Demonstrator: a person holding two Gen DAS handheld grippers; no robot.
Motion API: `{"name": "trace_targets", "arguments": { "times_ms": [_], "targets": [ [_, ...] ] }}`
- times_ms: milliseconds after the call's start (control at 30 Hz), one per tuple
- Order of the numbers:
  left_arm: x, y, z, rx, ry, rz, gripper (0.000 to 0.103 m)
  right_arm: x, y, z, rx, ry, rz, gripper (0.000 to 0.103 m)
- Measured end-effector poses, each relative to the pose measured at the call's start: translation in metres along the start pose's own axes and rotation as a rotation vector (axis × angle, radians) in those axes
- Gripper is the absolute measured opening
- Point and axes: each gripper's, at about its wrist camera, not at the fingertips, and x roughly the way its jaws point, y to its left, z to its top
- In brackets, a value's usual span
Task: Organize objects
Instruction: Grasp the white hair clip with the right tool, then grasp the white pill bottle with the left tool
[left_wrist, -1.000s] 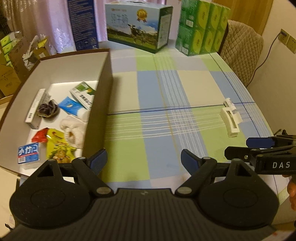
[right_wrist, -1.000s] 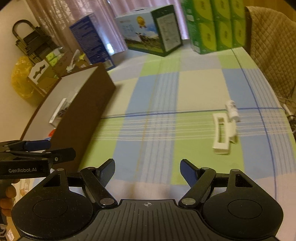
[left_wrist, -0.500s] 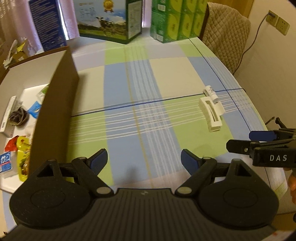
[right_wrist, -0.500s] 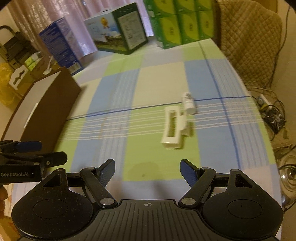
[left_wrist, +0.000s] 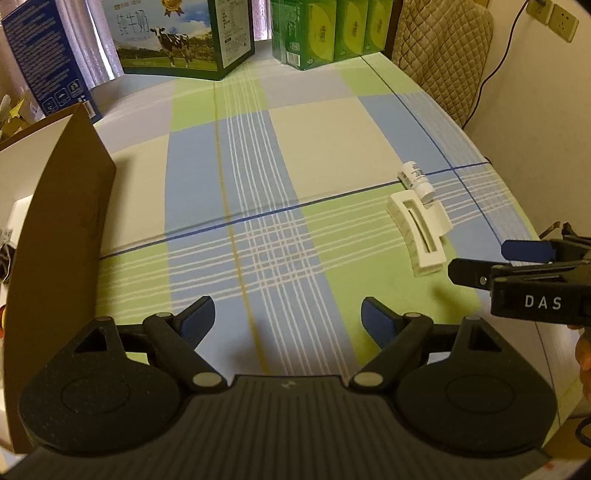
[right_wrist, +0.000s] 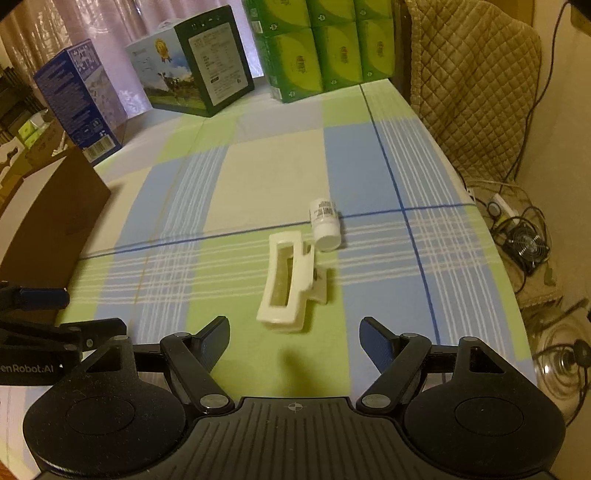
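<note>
Two things lie loose on the checked tablecloth: a white hair clip and a small white bottle on its side.

In the left wrist view they sit toward the table's right edge, the bottle's cap end touching or just beside the far end of the clip. The left gripper hangs over the near middle of the cloth with its blue-padded fingers spread wide and nothing between them. The right gripper reaches in from the right edge, its tips just beside the clip's near end; from this side I cannot tell how far its fingers are parted. A brown box stands along the left edge, its inside mostly hidden by its wall. At the far edge stand a blue carton, a milk carton with a cow and green packs.

In the right wrist view the right gripper is spread wide and empty, and the clip lies just ahead of its fingertips, centred between them. The bottle lies just beyond the clip. The left gripper shows at the left edge, near the box. A quilted chair stands past the table's right edge.
</note>
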Motion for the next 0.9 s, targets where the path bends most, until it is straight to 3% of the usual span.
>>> {"name": "trace_targets", "arguments": {
  "times_ms": [633, 800, 900],
  "targets": [
    [0.05, 0.005, 0.028, 0.017, 0.048, 0.022, 0.084, 0.066, 0.008, 0.023, -0.062, 0.038, -0.053, 0.073],
    [0.055, 0.005, 0.032, 0.016, 0.053, 0.022, 0.084, 0.075, 0.007, 0.022, -0.084, 0.06, -0.06, 0.046],
    [0.056, 0.005, 0.033, 0.017, 0.053, 0.021, 0.084, 0.072, 0.007, 0.02, -0.104, 0.045, -0.052, 0.04]
  ]
}}
